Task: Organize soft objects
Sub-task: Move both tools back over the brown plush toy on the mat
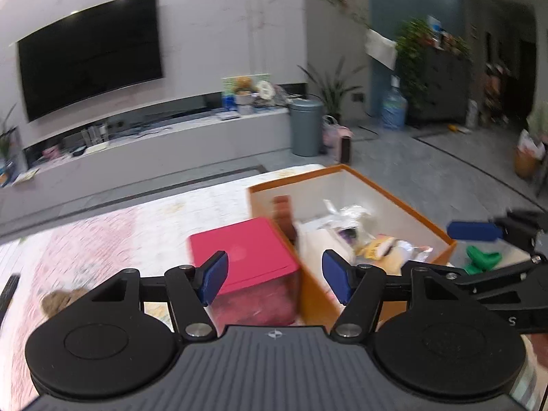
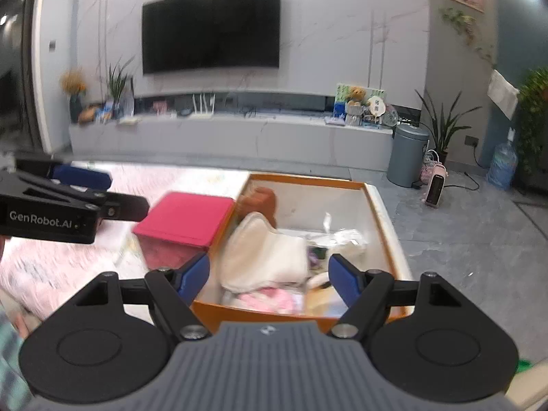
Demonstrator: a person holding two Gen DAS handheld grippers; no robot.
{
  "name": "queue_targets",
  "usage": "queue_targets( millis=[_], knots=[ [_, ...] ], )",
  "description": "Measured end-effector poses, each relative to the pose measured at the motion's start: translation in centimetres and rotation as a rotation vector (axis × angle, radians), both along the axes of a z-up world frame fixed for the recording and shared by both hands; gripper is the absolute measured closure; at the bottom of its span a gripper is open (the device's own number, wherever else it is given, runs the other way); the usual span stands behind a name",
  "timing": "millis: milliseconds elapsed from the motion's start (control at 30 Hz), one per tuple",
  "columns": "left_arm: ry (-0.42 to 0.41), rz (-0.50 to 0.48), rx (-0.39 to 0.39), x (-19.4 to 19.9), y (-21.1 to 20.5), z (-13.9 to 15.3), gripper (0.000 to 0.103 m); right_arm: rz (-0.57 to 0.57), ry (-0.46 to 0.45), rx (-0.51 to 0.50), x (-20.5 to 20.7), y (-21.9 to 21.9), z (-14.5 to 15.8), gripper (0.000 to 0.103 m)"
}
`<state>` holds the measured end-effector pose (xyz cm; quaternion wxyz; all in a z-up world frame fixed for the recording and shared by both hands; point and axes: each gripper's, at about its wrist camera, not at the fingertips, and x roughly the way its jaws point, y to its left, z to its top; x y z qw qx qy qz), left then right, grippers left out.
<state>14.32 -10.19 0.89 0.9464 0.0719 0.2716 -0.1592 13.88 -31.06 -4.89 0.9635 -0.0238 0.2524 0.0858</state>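
An orange-walled box (image 2: 304, 179) with a white inside stands on the table and holds soft items: a cream folded cloth (image 2: 263, 253), a brown plush (image 2: 260, 198), pink fabric (image 2: 274, 299) and plastic bags. It also shows in the left wrist view (image 1: 404, 202). A closed pink box (image 1: 239, 253) stands at its left, also in the right wrist view (image 2: 186, 217). My left gripper (image 1: 275, 275) is open and empty above the pink box's near edge. My right gripper (image 2: 269, 279) is open and empty above the orange box's near side.
A brown soft toy (image 1: 56, 301) lies on the pink patterned table cover at left. A green object (image 1: 481, 258) lies right of the orange box. A TV wall unit, a grey bin (image 2: 407, 156), plants and a heater (image 2: 435, 188) stand beyond on the floor.
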Motion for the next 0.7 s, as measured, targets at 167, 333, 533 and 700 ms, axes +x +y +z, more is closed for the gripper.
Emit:
queue_targets(
  millis=[167, 333, 533, 700],
  knots=[
    [-0.013, 0.113, -0.019, -0.9, 4.1, -0.7, 0.028, -0.014, -0.051, 0.063, -1.7, 3.2, -1.2, 0.028],
    [-0.022, 0.217, -0.001, -2.3, 8.3, -2.0, 0.028, 0.003, -0.105, 0.082, -2.5, 6.7, -2.4, 0.028],
    [-0.024, 0.323, 0.018, -3.4, 12.8, -3.3, 0.028, 0.039, -0.126, 0.112, -2.1, 10.8, -3.9, 0.028],
    [0.003, 0.38, 0.017, -3.4, 16.4, -4.3, 0.03, 0.107, -0.105, 0.109, -0.8, 15.1, -5.7, 0.028]
  ],
)
